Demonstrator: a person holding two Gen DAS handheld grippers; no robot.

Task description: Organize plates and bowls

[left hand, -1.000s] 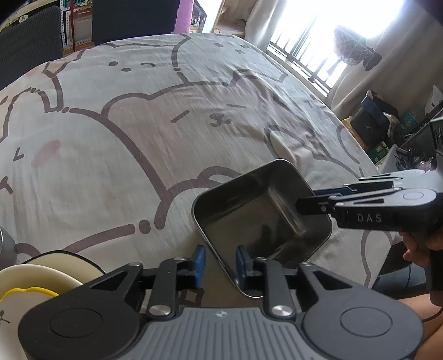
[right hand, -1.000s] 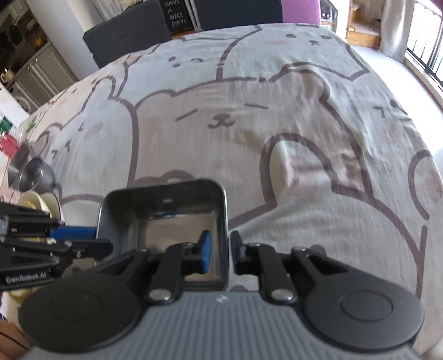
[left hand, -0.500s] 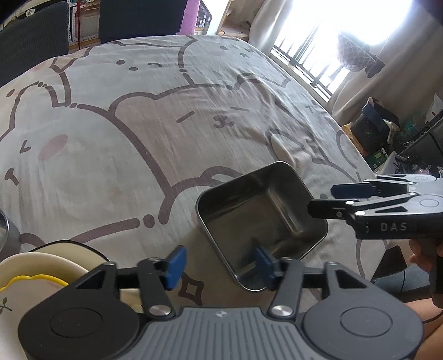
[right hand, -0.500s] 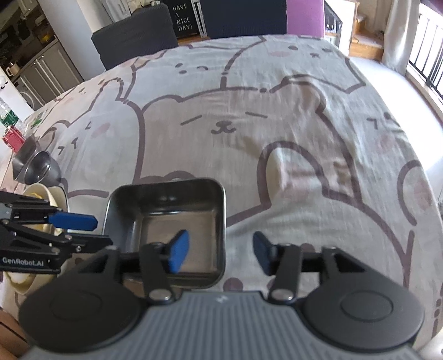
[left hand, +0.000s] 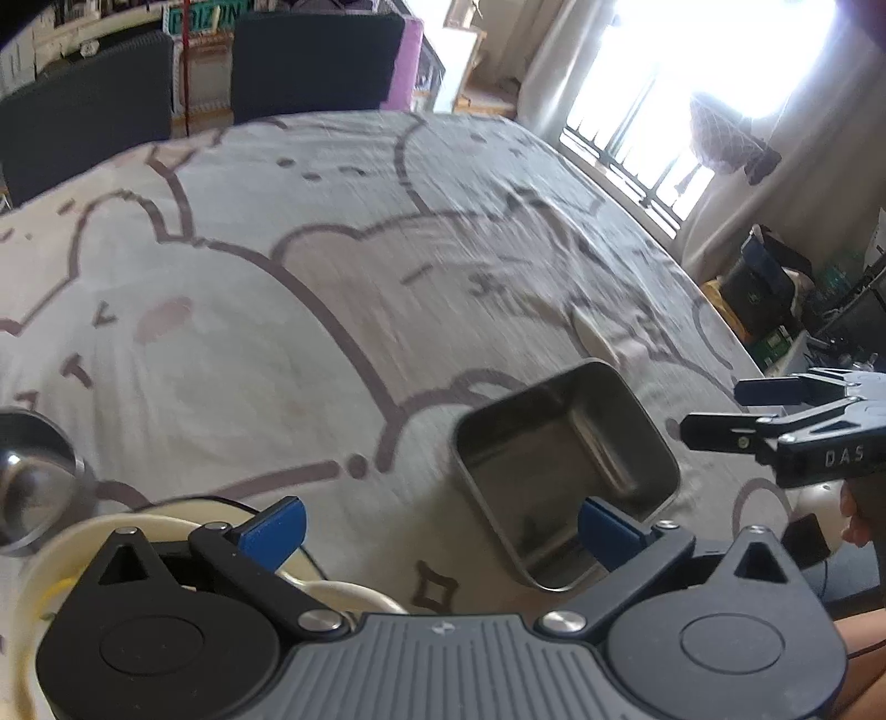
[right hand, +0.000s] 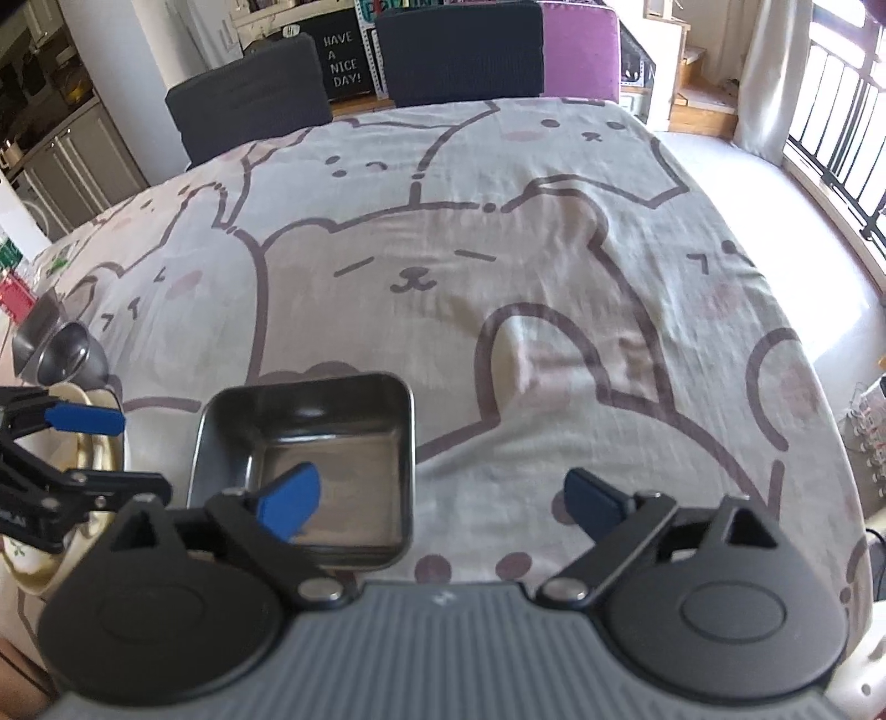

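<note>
A square steel tray (left hand: 565, 465) (right hand: 332, 421) rests on the bear-print tablecloth (left hand: 310, 310). My left gripper (left hand: 443, 529) hovers at its near corner with jaws opening wide. The corner's rim lies between the pads, untouched, and the right pad (left hand: 609, 531) hangs over the tray's inside. My right gripper (right hand: 443, 498) (left hand: 720, 410) hovers over the tray's right wall, jaws also opening, nothing pressed; its left pad (right hand: 290, 498) is above the tray floor. Cream plates and bowls (left hand: 138, 520) (right hand: 97, 459) are stacked under the left gripper (right hand: 105, 451).
A round steel bowl (left hand: 33, 482) (right hand: 69, 354) sits beside the cream stack, with another steel dish (right hand: 39, 321) behind it. Dark chairs (right hand: 459, 50) stand at the table's far edge. Boxes and clutter (left hand: 764, 293) sit on the floor by the window.
Both grippers were shut on the tray's rim, then spread their jaws wide and let it go. Both pulled back and up a little. The tray stays put on the cloth.
</note>
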